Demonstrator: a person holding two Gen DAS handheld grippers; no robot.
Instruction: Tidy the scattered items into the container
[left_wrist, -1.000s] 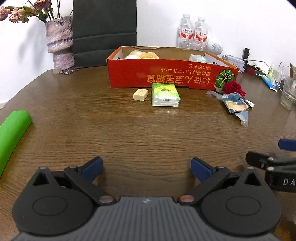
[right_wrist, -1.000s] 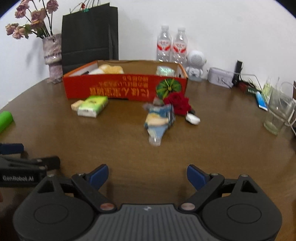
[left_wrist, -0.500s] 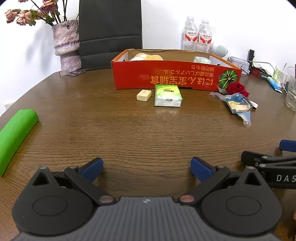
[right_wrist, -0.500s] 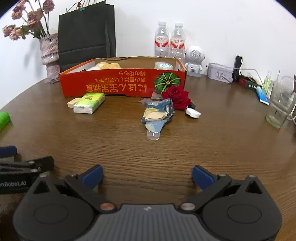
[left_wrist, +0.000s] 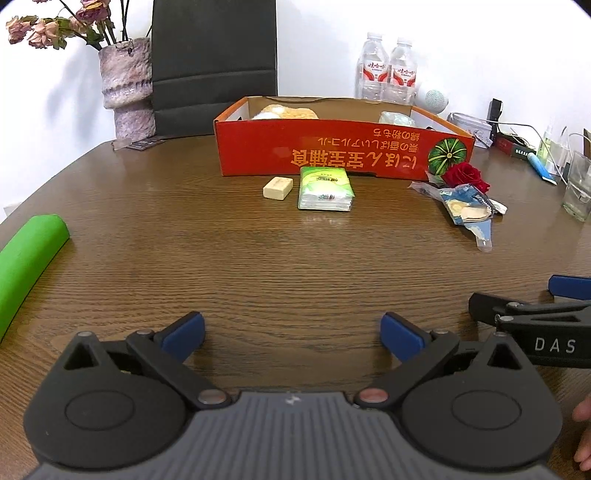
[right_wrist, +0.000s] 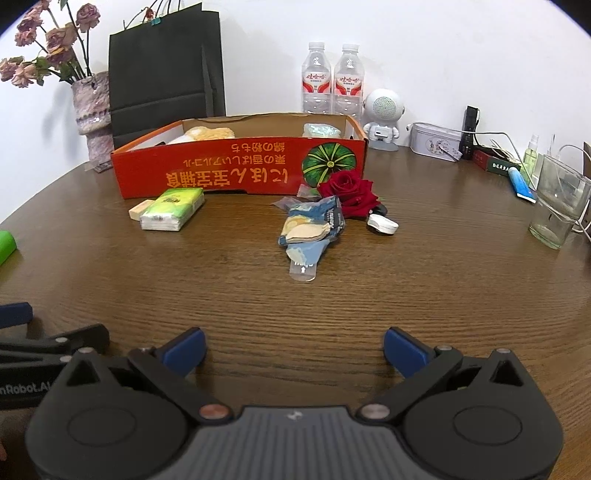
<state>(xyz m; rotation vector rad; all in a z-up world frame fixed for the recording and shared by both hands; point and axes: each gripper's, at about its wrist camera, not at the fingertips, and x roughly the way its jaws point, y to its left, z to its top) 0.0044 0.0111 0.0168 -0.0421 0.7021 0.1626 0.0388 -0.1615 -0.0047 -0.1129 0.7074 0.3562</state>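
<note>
Nearest, both the left tool (left_wrist: 291, 332) and right tool (right_wrist: 293, 349) hang released and empty over the surface (right_wrist: 258, 295). Beyond them a wrapper (right_wrist: 312, 227), rose (right_wrist: 349, 190), tissue pack (left_wrist: 325, 188) and small block (left_wrist: 277, 188) lie loose just before the box (left_wrist: 332, 151), which already holds a few things, so most of the tidying looks left.

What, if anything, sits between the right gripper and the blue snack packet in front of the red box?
Nothing visible does. Only bare table lies between the open right gripper and the blue snack packet. The red rose and a small white object lie beyond and beside the packet, not in the approach.
</note>
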